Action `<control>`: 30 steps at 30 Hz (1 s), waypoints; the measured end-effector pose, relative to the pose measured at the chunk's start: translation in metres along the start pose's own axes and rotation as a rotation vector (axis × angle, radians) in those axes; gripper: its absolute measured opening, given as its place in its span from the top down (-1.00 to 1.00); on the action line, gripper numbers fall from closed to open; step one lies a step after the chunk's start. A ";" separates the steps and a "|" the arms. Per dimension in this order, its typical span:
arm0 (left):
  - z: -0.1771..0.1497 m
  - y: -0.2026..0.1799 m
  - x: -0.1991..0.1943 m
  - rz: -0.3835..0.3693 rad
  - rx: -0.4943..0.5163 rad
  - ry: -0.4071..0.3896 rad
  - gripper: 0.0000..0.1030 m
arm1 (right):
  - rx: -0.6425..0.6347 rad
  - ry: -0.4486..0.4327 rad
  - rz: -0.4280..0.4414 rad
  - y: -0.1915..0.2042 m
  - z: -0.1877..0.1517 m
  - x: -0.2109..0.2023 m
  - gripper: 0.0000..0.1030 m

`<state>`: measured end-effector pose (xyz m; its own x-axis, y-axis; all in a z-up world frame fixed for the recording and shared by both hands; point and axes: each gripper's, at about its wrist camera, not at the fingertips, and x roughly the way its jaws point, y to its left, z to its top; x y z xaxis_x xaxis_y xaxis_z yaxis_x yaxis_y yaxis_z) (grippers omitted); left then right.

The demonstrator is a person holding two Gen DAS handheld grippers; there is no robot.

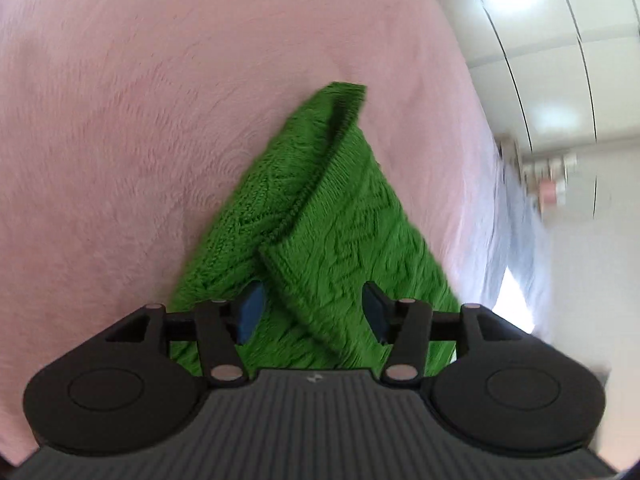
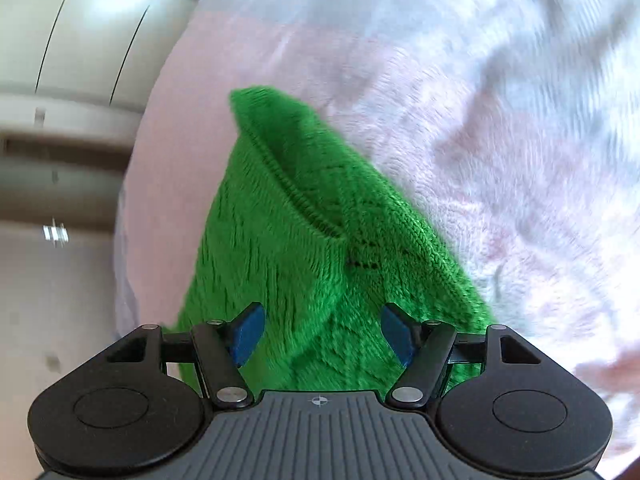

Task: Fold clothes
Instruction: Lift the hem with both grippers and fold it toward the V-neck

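A green knitted garment (image 1: 320, 216) lies bunched and folded over itself on a pink fleece blanket (image 1: 140, 120). My left gripper (image 1: 314, 312) is open, its blue pads (image 1: 252, 312) spread to either side of a raised fold of the knit. In the right wrist view the same garment (image 2: 288, 240) rises in a ridge with a ribbed hem. My right gripper (image 2: 324, 336) is open too, its pads (image 2: 248, 332) standing apart over the cloth. Whether either gripper touches the knit I cannot tell.
The pink blanket (image 2: 192, 128) covers a bed, with a pale blue-white sheet (image 2: 480, 20) beyond it. White wardrobe doors (image 1: 560, 40) and a pale floor (image 2: 52, 280) lie past the bed's edge. Both views are motion-blurred.
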<state>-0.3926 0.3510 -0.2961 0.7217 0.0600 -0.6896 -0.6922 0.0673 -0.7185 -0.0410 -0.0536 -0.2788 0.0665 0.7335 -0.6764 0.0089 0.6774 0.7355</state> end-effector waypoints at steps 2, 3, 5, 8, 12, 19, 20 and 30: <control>0.003 0.001 0.010 0.004 -0.009 -0.013 0.09 | 0.023 -0.015 0.000 -0.003 0.005 0.007 -0.28; 0.004 0.000 0.015 0.007 -0.002 -0.017 0.18 | 0.038 -0.017 -0.001 -0.005 0.009 0.009 -0.14; 0.005 -0.003 0.020 0.008 0.048 -0.017 0.71 | 0.066 -0.022 -0.003 -0.010 0.016 0.015 0.83; 0.005 -0.007 0.006 0.000 0.153 -0.028 0.88 | -0.004 -0.059 0.012 -0.001 0.020 0.000 0.86; -0.011 -0.008 -0.032 -0.026 0.289 -0.037 0.88 | -0.097 -0.093 0.069 0.005 0.009 -0.052 0.87; -0.054 0.017 -0.052 0.057 0.330 0.021 0.88 | -0.094 -0.018 -0.064 -0.027 -0.023 -0.072 0.86; -0.057 0.019 -0.055 0.053 0.322 0.013 0.87 | -0.090 -0.020 -0.062 -0.027 -0.024 -0.075 0.86; -0.073 0.023 -0.072 0.054 0.373 0.006 0.87 | -0.100 -0.012 -0.060 -0.036 -0.023 -0.078 0.86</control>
<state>-0.4608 0.2752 -0.2696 0.6833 0.0676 -0.7270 -0.6797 0.4226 -0.5995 -0.0698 -0.1341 -0.2533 0.0812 0.6911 -0.7181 -0.0862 0.7227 0.6858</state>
